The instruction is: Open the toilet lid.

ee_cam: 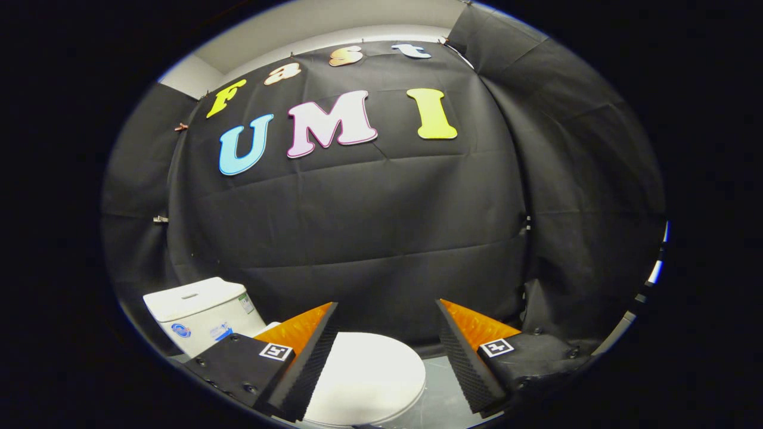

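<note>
Here, jaws spread wide above toilet lid (pixel 366 378).

Quick count from my end: I'm seeing one toilet (pixel 280 357), with one lid (pixel 366 378) lying flat and closed on it and one tank (pixel 199 313) behind. One gripper (pixel 387 330) with two fingers (pixel 304 363), spread apart and holding nothing, each wearing one square marker tag (pixel 276 351).
</note>
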{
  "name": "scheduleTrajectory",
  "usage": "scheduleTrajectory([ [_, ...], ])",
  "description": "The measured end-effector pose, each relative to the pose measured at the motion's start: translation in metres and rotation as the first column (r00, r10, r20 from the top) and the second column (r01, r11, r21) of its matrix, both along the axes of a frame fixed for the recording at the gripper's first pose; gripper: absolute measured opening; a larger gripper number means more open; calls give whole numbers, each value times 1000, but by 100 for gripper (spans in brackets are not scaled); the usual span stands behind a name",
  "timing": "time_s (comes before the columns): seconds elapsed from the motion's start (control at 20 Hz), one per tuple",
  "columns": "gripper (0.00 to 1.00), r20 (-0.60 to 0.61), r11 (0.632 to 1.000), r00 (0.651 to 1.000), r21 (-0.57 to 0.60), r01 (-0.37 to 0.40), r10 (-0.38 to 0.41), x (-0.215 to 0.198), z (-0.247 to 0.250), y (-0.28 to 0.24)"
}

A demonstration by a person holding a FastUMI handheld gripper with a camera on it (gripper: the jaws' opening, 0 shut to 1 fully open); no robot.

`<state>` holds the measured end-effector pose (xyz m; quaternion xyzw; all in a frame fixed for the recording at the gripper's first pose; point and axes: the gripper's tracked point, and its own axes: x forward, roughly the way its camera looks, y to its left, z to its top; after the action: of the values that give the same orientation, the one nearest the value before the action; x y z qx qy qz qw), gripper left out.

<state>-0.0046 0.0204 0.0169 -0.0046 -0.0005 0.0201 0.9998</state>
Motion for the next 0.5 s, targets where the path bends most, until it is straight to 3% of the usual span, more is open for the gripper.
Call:
scheduleTrajectory([
  [0.3, 98, 15, 999, 1000, -36, -19, 20, -2, 26, 3],
  [0.5, 98, -27, 998, 1000, -61, -10, 8, -14, 7, -11],
])
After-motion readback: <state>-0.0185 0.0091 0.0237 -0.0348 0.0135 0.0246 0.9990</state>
